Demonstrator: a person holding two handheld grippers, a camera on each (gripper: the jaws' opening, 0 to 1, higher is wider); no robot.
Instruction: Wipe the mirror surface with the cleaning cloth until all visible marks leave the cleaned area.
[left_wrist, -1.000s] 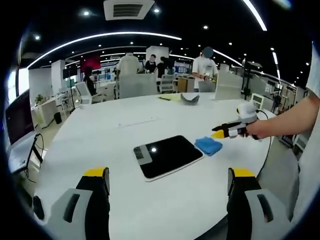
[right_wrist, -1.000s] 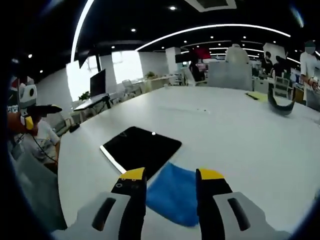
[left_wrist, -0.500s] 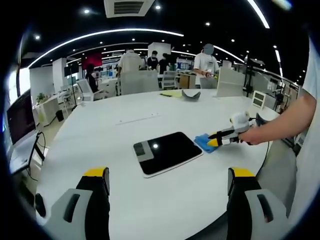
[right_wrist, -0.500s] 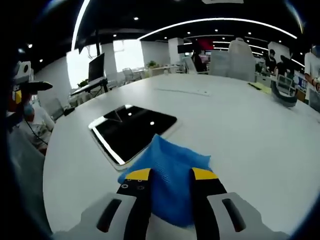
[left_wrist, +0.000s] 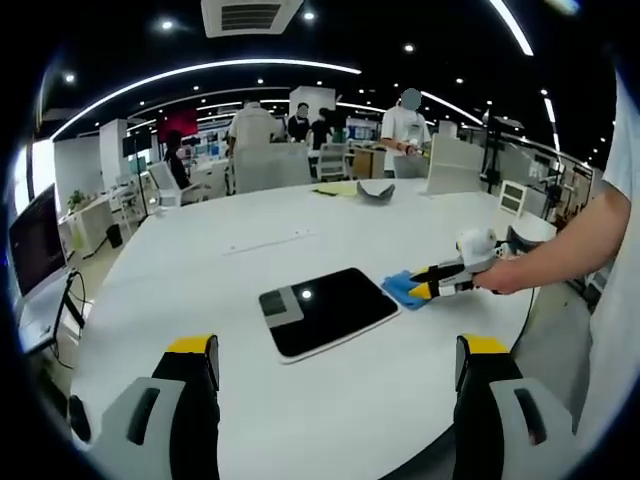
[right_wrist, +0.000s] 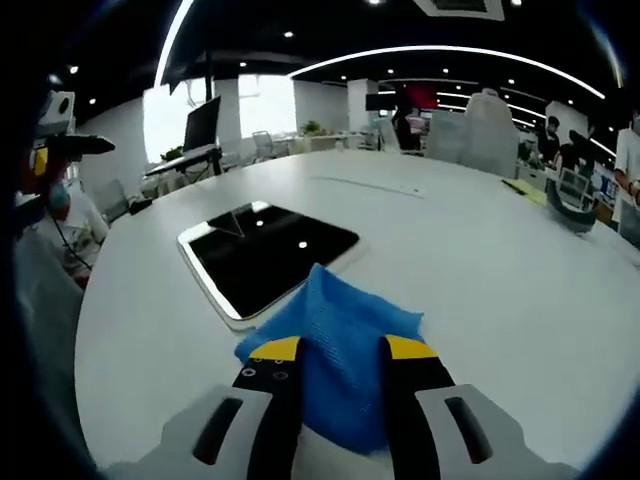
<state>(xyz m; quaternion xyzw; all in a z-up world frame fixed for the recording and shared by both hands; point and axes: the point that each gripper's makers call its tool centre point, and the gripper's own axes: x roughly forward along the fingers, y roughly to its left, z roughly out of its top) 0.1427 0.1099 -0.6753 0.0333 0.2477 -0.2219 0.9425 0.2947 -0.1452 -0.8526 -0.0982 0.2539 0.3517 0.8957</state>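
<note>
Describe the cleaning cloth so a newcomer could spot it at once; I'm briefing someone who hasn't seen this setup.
Start at the big white table and find the dark, flat mirror lying on it. The cloth sits by the mirror's near corner, between the jaws of the right gripper. It is the bright blue, crumpled thing on the pale tabletop.

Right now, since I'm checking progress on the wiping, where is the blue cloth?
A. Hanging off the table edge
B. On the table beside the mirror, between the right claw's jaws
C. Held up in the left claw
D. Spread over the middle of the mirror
B: the blue cloth lies on the table by the mirror's edge, and the right claw's jaws straddle it.
</note>
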